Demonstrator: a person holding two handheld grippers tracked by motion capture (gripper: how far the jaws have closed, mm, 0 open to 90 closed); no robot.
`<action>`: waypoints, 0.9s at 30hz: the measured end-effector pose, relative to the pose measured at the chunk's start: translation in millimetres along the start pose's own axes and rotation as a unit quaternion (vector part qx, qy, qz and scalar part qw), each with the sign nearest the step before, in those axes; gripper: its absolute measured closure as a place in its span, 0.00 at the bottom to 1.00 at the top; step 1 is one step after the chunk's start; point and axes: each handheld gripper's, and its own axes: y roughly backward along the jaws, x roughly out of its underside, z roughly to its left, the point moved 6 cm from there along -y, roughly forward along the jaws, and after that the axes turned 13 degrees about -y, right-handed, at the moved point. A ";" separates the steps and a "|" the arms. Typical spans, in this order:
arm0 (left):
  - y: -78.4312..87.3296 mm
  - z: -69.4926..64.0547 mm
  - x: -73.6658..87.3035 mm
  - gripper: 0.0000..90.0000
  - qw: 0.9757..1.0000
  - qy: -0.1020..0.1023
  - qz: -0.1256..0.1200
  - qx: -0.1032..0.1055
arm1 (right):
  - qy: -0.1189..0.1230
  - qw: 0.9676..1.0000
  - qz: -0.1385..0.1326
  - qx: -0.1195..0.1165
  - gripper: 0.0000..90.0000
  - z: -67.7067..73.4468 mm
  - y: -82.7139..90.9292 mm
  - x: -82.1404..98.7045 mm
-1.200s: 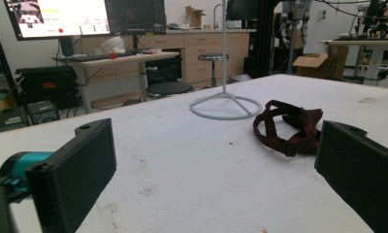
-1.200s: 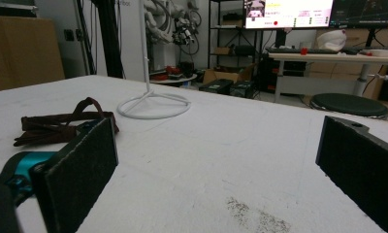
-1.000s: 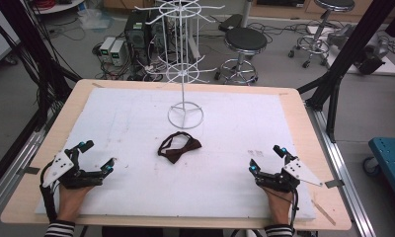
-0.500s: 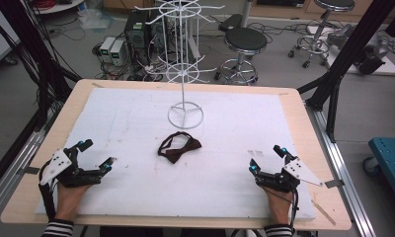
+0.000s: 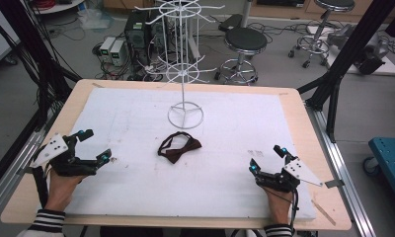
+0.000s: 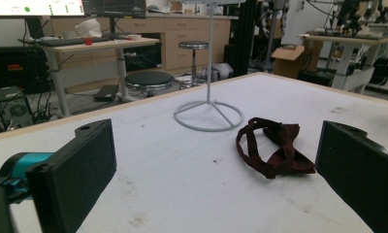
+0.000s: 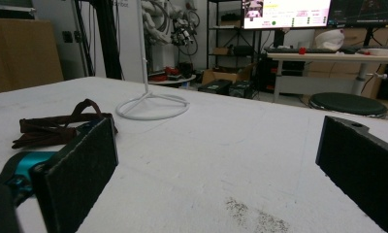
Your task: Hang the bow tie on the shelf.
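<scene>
The wooden-edged table covered with a white foam sheet (image 5: 136, 113) takes up the middle of the high view, and everything in play sits on that sheet. Largest on it is the white wire display stand with a round ring base and hooked tiers (image 5: 184, 74), rising from the upper centre of the frame; in the left gripper view its ring base (image 6: 209, 115) lies just behind the cloth. Just below that base, at the centre of the high view, lies the dark maroon fabric bow tie with its looped strap (image 5: 178, 147), flat on the foam, apart from the ring and touched by neither tool.

The left gripper (image 5: 93, 146) rests at the lower left of the high view with its jaws spread wide and nothing between them. The right gripper (image 5: 267, 158) sits at the lower right, likewise wide apart and empty.

The step in hand looks like a first reach for the bow tie. The left gripper view already frames it (image 6: 274, 145) between the jaws, toward the right one, so that hand seems better lined up. A good grasp would probably come in low and take the raised strap loop or the thick knot, not the flat wing, which may slide on the foam. Keeping clear of the stand's base should avoid nudging it.
</scene>
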 end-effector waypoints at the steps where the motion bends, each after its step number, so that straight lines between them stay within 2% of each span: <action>1: -1.4 0.3 -3.3 0.02 1.000 0.000 0.000 0.003 | -0.001 1.000 0.001 0.000 0.01 0.3 0.2 0.2; 5: -8.1 -0.5 -15.0 0.02 1.000 -0.002 0.013 0.019 | -0.002 1.000 0.001 -0.001 0.01 0.3 0.2 0.2; 9: -16.8 -1.3 -24.3 0.02 0.998 -0.017 0.036 0.038 | -0.003 1.000 0.000 -0.001 0.01 0.1 0.3 0.0; 12: -25.7 -2.6 -30.6 0.02 0.996 -0.027 0.057 0.058 | -0.004 1.000 0.000 -0.001 0.01 0.1 0.3 0.0; 15: -35.3 -4.2 -38.8 0.02 0.994 -0.034 0.069 0.072 | -0.004 1.000 0.000 -0.002 0.01 0.1 0.3 0.0; 17: -38.5 -4.3 -41.4 0.02 0.994 -0.036 0.070 0.076 | -0.005 1.000 0.000 -0.002 0.01 0.2 0.4 0.0; 18: -43.3 -4.5 -44.8 0.02 0.993 -0.037 0.077 0.084 | -0.006 1.000 0.001 -0.002 0.01 0.2 0.5 0.1; 20: -45.6 -4.7 -46.3 0.02 0.992 -0.038 0.078 0.087 | -0.005 1.000 0.000 -0.001 0.01 0.1 0.4 0.0; 24: -54.8 -4.8 -51.7 0.02 0.989 -0.045 0.096 0.105 | -0.004 1.000 0.000 -0.001 0.01 0.0 0.2 -0.1; 27: -62.5 -6.9 -55.0 0.02 0.986 -0.043 0.105 0.121 | -0.004 1.000 0.000 -0.001 0.01 0.1 0.3 0.0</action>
